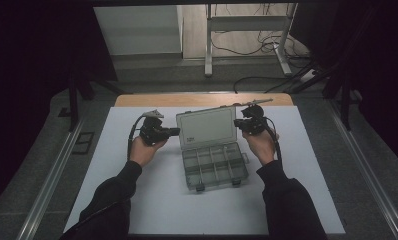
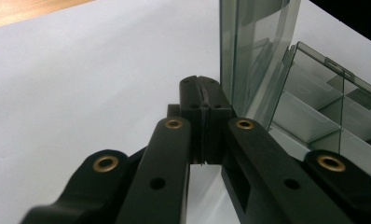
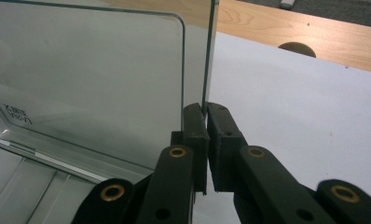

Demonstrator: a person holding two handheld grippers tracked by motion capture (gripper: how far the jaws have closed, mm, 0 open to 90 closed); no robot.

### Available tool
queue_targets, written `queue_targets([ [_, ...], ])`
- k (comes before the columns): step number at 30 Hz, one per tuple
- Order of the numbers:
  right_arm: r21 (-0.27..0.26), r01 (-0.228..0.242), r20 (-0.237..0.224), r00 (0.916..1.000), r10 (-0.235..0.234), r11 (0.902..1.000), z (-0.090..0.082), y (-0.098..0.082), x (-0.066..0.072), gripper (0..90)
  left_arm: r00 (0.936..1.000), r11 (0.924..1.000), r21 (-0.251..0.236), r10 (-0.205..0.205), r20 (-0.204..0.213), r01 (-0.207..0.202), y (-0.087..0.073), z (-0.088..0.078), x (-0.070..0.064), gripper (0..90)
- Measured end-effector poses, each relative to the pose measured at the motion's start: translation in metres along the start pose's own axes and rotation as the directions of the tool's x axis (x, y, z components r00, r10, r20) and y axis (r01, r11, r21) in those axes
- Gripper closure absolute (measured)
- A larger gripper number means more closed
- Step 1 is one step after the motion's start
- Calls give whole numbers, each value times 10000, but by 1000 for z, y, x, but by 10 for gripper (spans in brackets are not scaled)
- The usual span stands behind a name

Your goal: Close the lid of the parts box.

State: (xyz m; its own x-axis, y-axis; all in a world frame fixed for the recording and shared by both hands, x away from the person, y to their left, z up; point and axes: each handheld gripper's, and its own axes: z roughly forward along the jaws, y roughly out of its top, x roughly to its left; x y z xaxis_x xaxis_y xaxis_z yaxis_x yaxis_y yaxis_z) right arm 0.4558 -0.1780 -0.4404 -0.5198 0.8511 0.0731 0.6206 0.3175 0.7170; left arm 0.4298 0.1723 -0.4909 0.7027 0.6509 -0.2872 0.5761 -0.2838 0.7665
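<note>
While the clear organiser box [image 1: 214, 167] is lying open, the right gripper [image 3: 206, 116] is pinching its lid [image 3: 104, 79] edge and the left gripper [image 2: 201, 88] is sitting closed beside it

right gripper [image 3: 206, 116] is pinching the edge of the clear lid [image 3: 90, 79], standing up over the white mat [image 3: 305, 102]

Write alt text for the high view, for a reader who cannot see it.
A person's two hands hold black grippers at either side edge of the raised lid of a clear plastic compartment box, which sits open on a white table. The left gripper and right gripper face each other across the lid.
</note>
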Motion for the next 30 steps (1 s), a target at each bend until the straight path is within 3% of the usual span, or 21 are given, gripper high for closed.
queue_targets([
  [11,-91,98,27,9999,-97,9999,-6,-4,1,860,10000,10000,0,5,16,-5,2,2,-2,900],
  [30,-160,342,-79,9994,-343,9993,-27,-19,4,854,9994,9996,32,275,220,-276,-1,-3,-17,900],
])
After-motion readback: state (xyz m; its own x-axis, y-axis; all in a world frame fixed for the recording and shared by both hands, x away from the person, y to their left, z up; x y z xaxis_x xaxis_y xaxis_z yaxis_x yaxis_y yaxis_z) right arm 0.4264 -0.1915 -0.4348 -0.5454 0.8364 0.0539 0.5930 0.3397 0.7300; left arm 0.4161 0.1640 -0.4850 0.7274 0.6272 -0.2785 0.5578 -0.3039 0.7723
